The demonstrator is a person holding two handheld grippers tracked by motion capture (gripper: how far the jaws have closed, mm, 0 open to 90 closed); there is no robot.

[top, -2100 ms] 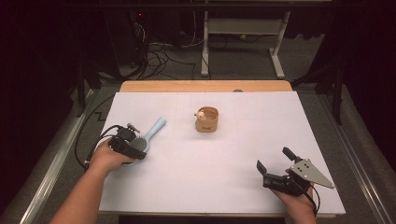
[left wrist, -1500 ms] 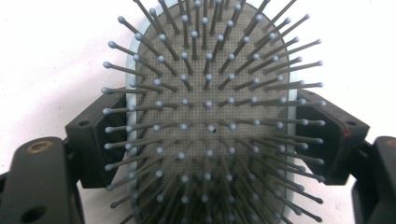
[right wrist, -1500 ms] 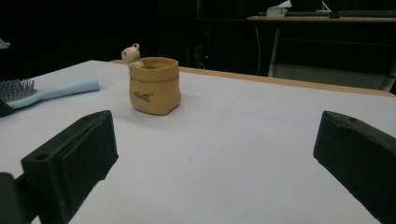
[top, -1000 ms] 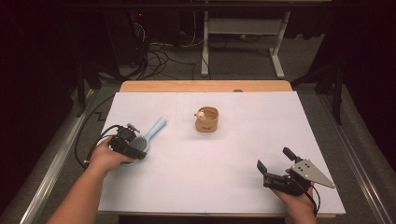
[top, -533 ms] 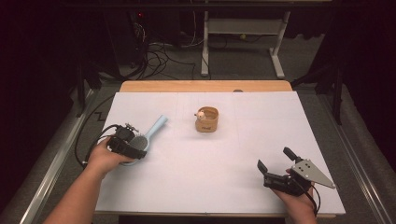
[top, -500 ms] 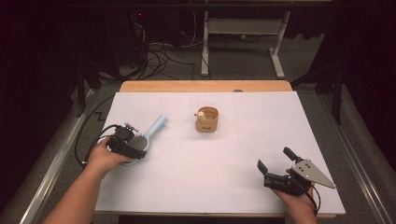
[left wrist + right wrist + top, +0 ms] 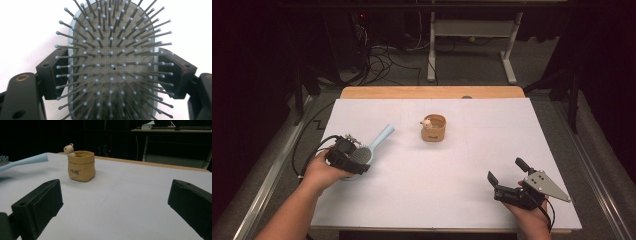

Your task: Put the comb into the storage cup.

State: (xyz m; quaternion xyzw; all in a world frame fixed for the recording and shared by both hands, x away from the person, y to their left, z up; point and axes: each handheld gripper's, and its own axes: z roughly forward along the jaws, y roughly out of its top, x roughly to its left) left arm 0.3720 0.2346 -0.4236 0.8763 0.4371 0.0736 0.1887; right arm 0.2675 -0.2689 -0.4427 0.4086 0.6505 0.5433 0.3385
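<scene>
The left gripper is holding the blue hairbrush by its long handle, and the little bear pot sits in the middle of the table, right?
Not quite. The left gripper holds the blue hairbrush by its bristled head, not its handle; the left gripper view shows the jaws on both sides of the head. The handle sticks out free. The little bear pot does sit mid-table.

A short dark marking, like a word in small script, stands on the front wall of the small tan sack-shaped ceramic pot (image 7: pixel 81 165) with a little bear figure (image 7: pixel 68 150) at its rim. In the right gripper view it shows as a slanted line of small characters, too blurred to spell out. In the high view the same marking (image 7: pixel 433 135) is only a faint smudge on the pot's front. Nothing else carries any letters, numbers, brand marks or signs that can be made out.
</scene>
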